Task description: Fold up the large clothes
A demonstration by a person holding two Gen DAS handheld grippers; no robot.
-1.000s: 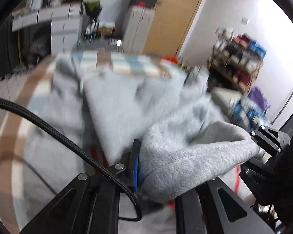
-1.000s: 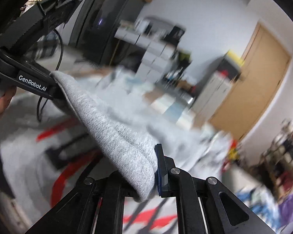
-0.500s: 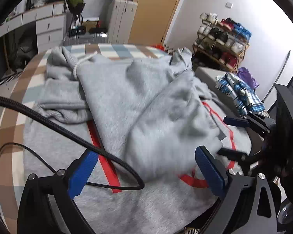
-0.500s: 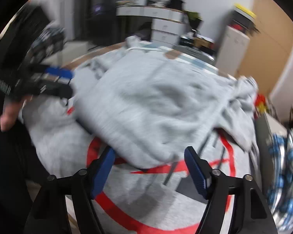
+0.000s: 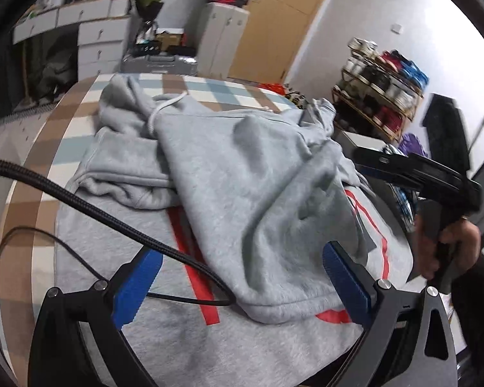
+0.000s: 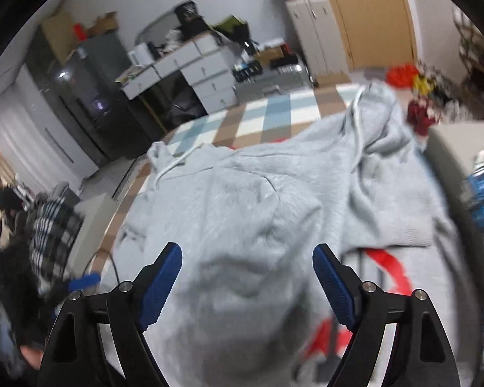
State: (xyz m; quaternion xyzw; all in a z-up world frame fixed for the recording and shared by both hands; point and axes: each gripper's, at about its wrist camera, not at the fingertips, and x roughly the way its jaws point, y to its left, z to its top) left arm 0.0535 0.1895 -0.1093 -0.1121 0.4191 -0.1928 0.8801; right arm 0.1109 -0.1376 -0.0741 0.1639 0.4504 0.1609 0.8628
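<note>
While both grippers' fingers [image 5: 135, 285] gape empty, grey hoodie [image 5: 248, 177] hem lies free between them.

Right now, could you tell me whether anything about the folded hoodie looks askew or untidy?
Yes. The grey hoodie has its folded-over flap lying diagonally, with wrinkles and an uneven hem. A sleeve is bunched at the left, and the black cable trails across the fabric. Both grippers are open and hold nothing.

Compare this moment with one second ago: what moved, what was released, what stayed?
Both grippers let go: a second ago the left gripper and right gripper each clamped the grey hoodie hem; now their jaws stand open, empty. The carried flap has dropped over the hoodie's red print. The hoodie stays on the checked table.
</note>
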